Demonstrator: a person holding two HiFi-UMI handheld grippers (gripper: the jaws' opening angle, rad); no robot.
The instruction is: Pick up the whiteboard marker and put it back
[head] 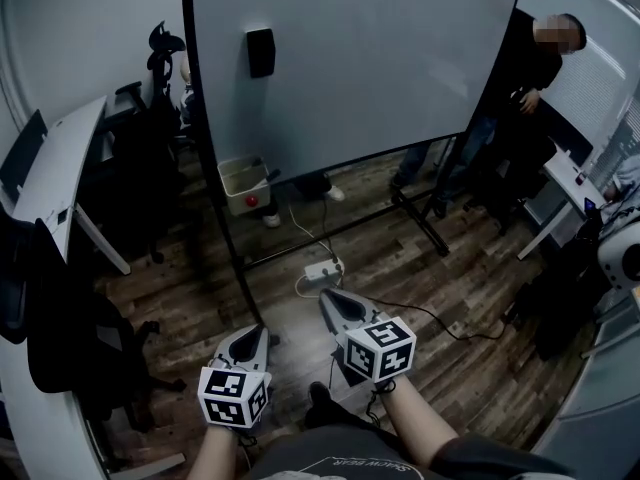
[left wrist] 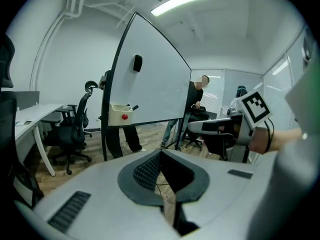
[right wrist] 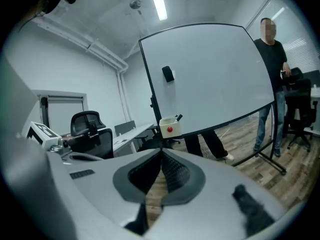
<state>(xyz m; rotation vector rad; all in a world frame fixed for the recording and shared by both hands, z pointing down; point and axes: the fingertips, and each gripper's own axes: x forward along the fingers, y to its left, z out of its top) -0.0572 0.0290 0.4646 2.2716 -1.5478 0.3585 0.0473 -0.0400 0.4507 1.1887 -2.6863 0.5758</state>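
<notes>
Left gripper (head: 262, 330), right gripper (head: 325, 294): both clenched, empty. Marker (right wrist: 179, 118) well ahead, poking from the box (right wrist: 169, 126) on the whiteboard (right wrist: 215, 79). Probably light, stiff, slick. Best pinched squarely across the exposed end, then lifted straight out.

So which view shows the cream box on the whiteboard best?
The head view: the cream box is largest there, and you look down into its open top. Both gripper views show the cream box smaller, from the front, with its red dot.
</notes>
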